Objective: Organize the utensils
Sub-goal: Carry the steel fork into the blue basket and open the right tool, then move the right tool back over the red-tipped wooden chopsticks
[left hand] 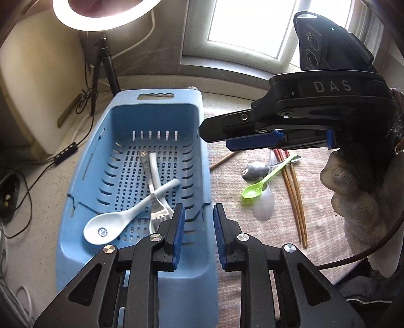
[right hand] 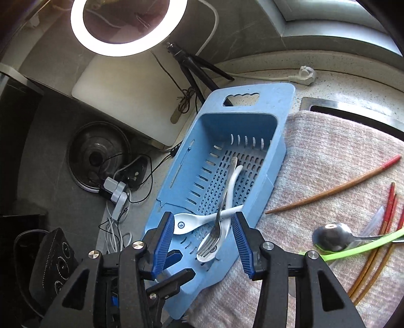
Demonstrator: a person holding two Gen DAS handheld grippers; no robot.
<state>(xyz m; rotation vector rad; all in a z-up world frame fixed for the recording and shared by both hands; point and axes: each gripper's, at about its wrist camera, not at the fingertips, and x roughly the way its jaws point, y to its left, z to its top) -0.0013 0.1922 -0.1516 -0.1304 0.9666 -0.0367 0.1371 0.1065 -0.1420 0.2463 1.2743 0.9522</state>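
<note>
A blue slotted basket [left hand: 91, 156] [right hand: 199, 161] holds a white ceramic spoon [left hand: 113, 222] [right hand: 192, 222], a metal fork [left hand: 159, 209] [right hand: 213, 237] and a second white spoon [right hand: 233, 181]. My left gripper [left hand: 199, 234] is open and empty above the basket's near right rim. My right gripper [right hand: 202, 242] is open and empty above the basket's near end; it shows in the left wrist view [left hand: 214, 133] over the basket's right edge. On the pink cloth [left hand: 323, 201] lie a metal spoon [left hand: 255, 170] [right hand: 333, 237], a green plastic spoon [left hand: 255, 190] [right hand: 363, 247], a clear plastic spoon [left hand: 265, 204] and chopsticks [left hand: 295, 191] [right hand: 335, 190].
A ring light [left hand: 103, 15] [right hand: 126, 27] on a tripod [left hand: 103, 68] stands behind the basket. Cables and a power strip [right hand: 116, 194] lie left of it, with a pot lid [right hand: 98, 156] and a white board [right hand: 121, 83]. A sink edge [right hand: 353, 111] is at the back right.
</note>
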